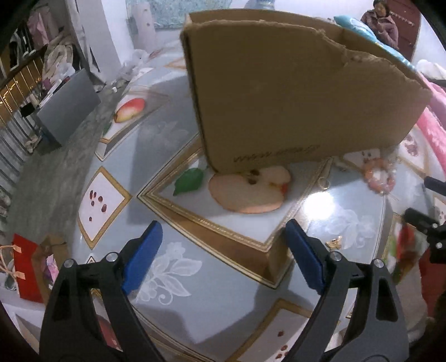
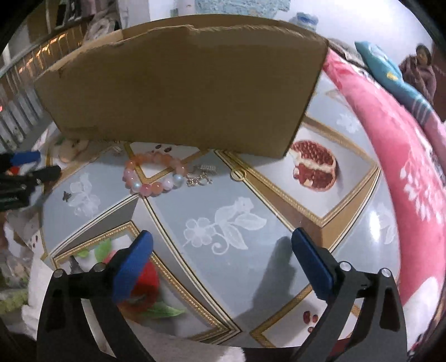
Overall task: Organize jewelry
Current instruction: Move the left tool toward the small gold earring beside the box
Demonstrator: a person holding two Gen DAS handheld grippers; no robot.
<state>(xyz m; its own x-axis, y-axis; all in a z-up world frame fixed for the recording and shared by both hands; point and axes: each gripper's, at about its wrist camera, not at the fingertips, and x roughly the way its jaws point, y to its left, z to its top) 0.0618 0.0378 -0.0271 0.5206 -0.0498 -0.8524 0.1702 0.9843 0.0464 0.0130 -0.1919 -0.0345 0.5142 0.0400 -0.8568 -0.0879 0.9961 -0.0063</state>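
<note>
A tall cardboard box (image 1: 292, 97) (image 2: 181, 92) stands on the fruit-print tablecloth (image 2: 223, 200). Just in front of it lie a pink and orange bead bracelet (image 2: 156, 186) (image 1: 368, 175), a silver chain piece (image 2: 199, 178) and a thin ring (image 2: 238, 174) (image 1: 324, 182). A small gold butterfly-shaped piece (image 1: 334, 242) rests nearer to me. My left gripper (image 1: 223, 225) hovers open over the cloth with nothing between its blue pads. My right gripper (image 2: 222, 232) is also open and empty, a little short of the bracelet. Each gripper shows at the edge of the other's view.
A pink quilt (image 2: 390, 156) runs along the table's right side. A red gift bag (image 1: 25, 267) and a grey box (image 1: 69, 111) sit off the left edge. A person (image 1: 380, 22) sits at the back right.
</note>
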